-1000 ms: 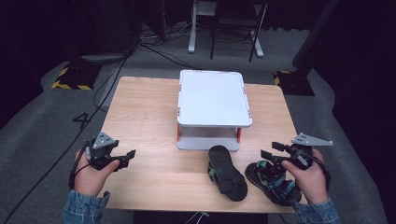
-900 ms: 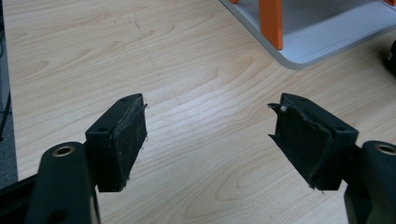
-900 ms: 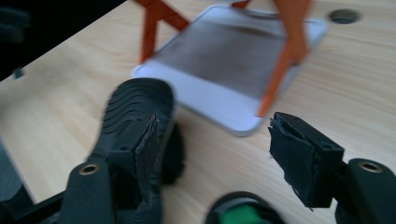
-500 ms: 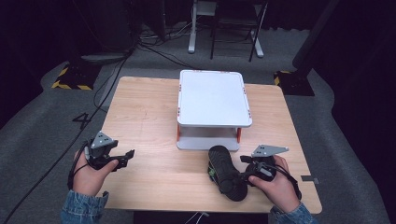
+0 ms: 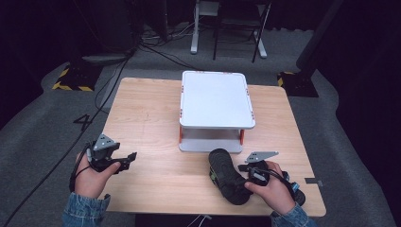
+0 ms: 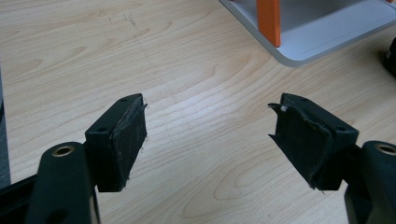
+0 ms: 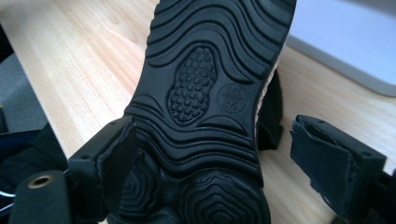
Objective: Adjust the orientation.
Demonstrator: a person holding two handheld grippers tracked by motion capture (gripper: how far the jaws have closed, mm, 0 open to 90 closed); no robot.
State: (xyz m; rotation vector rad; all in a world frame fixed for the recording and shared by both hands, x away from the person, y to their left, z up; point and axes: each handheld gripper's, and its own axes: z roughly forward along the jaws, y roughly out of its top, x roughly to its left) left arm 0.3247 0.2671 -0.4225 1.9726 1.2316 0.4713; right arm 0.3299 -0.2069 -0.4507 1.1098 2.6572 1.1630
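Right gripper (image 5: 247,171) now closer around upturned shoe (image 5: 227,176), fingers apart.

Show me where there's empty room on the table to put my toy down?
Bare wood lies left of the white two-tier stand with orange posts, and in front between the left tool and the upside-down black shoe. It's crowded near the right tool at that shoe.

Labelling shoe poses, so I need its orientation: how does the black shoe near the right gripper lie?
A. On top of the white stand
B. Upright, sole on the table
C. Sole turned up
C: the right gripper view shows the black shoe with its tread facing the camera, between the open jaws.
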